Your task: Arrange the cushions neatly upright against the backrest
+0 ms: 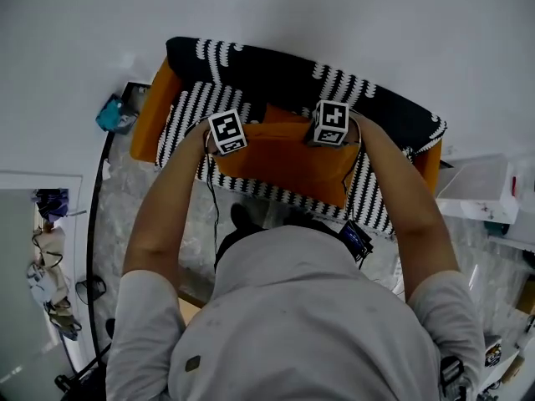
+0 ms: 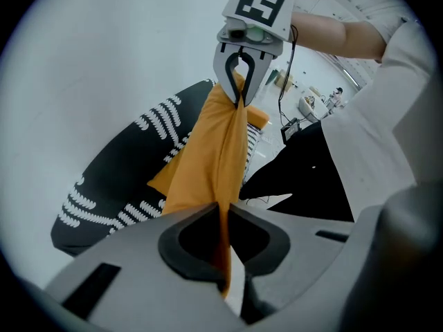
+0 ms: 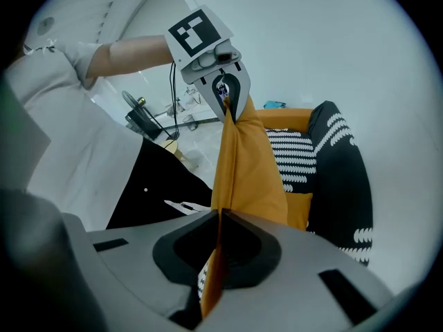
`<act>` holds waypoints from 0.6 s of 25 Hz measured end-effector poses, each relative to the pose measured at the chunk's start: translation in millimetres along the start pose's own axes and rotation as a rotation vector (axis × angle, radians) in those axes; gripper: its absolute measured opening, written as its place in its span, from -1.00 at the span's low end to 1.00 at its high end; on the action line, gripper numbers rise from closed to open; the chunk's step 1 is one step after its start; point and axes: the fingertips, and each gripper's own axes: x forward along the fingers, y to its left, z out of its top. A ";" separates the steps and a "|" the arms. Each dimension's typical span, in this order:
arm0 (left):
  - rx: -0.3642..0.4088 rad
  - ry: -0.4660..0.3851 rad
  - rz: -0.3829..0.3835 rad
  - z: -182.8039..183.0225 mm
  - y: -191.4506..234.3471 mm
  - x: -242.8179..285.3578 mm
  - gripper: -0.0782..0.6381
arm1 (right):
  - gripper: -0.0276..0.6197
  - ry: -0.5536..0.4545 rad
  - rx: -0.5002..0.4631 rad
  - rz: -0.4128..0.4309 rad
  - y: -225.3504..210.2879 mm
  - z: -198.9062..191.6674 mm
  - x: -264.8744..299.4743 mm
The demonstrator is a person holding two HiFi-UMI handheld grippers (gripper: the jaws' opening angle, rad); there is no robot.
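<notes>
An orange cushion (image 1: 284,164) hangs stretched between my two grippers above the seat of a small sofa. My left gripper (image 2: 225,211) is shut on one top corner of its fabric. The other top corner is pinched in my right gripper (image 3: 220,214), also shut. Each gripper shows in the other's view, clamped on the cushion edge. In the head view only their marker cubes show, with the jaws hidden beneath. The sofa has a black backrest (image 1: 284,69) with white dashes and a striped seat (image 1: 188,111). A second orange cushion (image 3: 299,209) lies on the seat behind the held one.
Orange armrests (image 1: 150,111) flank the seat. A white wall rises behind the sofa. On the glossy floor are a teal object (image 1: 109,114) at the left, a white box (image 1: 481,189) at the right and cables (image 1: 94,224) curving along the left.
</notes>
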 end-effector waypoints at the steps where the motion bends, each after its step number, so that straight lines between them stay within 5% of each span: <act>1: 0.003 -0.003 0.000 -13.0 0.9 -4.2 -0.70 | -0.83 0.002 0.005 -0.005 1.6 12.5 5.8; 15: 0.098 -0.014 -0.007 -131.0 18.9 -59.7 -0.70 | -0.83 0.021 0.057 -0.037 10.2 139.0 50.4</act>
